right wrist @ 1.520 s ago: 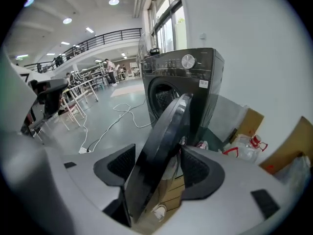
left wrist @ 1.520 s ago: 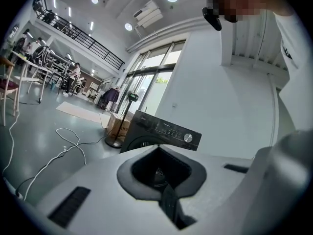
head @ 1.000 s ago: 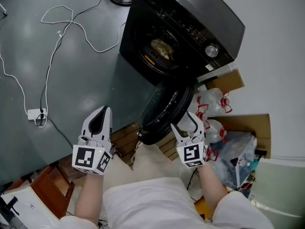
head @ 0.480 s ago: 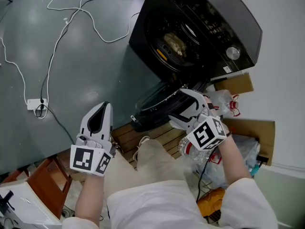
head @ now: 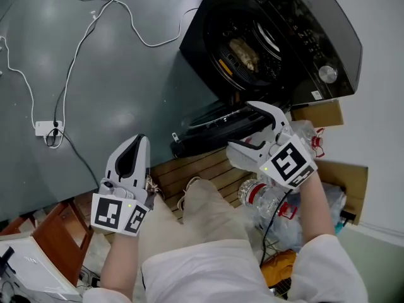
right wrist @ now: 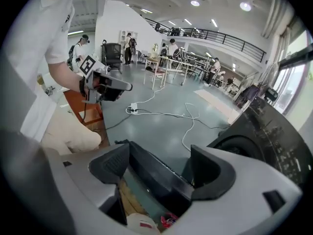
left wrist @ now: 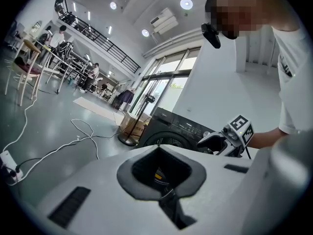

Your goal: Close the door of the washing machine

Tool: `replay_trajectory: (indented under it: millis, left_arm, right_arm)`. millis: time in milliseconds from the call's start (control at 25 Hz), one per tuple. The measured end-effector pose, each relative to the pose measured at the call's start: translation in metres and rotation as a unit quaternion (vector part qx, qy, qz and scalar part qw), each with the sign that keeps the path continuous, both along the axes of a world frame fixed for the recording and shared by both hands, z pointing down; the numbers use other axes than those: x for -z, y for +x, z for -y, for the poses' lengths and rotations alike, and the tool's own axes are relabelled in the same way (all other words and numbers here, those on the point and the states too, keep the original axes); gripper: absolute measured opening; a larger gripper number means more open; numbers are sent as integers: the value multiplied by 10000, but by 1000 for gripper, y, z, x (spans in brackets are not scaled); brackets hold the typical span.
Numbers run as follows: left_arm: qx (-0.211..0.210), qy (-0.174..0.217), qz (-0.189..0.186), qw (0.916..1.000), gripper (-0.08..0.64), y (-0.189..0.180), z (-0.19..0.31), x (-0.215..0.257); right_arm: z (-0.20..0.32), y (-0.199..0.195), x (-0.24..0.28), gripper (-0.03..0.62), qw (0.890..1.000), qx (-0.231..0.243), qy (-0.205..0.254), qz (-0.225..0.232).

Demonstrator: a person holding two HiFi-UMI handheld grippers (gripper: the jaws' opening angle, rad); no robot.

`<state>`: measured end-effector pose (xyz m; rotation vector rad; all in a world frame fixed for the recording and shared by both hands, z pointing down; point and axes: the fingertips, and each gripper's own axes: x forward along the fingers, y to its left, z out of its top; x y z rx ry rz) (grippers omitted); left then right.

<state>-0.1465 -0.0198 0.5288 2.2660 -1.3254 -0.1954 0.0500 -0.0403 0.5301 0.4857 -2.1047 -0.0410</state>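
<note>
Head view gives us a grey floor (head: 107, 74) with a white power strip (head: 44, 129). The black washing machine (head: 284, 36) has its door (head: 208, 134) open. Our right gripper (head: 243, 128) has just been opening, released, with the door's edge between its jaws. Our left gripper (head: 136, 142) is clenched on nothing.

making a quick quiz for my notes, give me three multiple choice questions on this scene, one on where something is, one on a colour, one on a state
1. Where does the white cable lie?
A on a shelf
B on the grey floor
C hanging from the ceiling

2. What colour is the washing machine?
A black
B white
C red

3. How is its door?
A shut
B taken off
C swung open

Answers: B, the cable loops over the floor beside the machine; A, its body is black all over; C, the door hangs wide open and laundry shows in the drum.
</note>
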Motion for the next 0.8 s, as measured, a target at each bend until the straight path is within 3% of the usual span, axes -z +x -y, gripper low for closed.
replay_trajectory:
  millis: [160,280,520,600,800]
  left_arm:
    - [27,6,-37,10000,3,-9,2,-6]
    - [4,65,8,10000,3,-9,8,-5]
    - [-201,168,242,9994,3,1,29,0]
    - [-270,202,294,9990,3,4,37,3]
    - [-432,260,335,9982,3,9,55,9]
  right_arm:
    - [2,-4,-8,374,9983,328,-254,-402]
    - [10,-1,-19,378,9949,410,195,-895]
    - [38,-4,-24,376,9891,208,982,-1079]
    - [48,-4,-30,376,9846,273,1103,-1327]
    - [76,-9,-29,376,9838,111,1164,-1359]
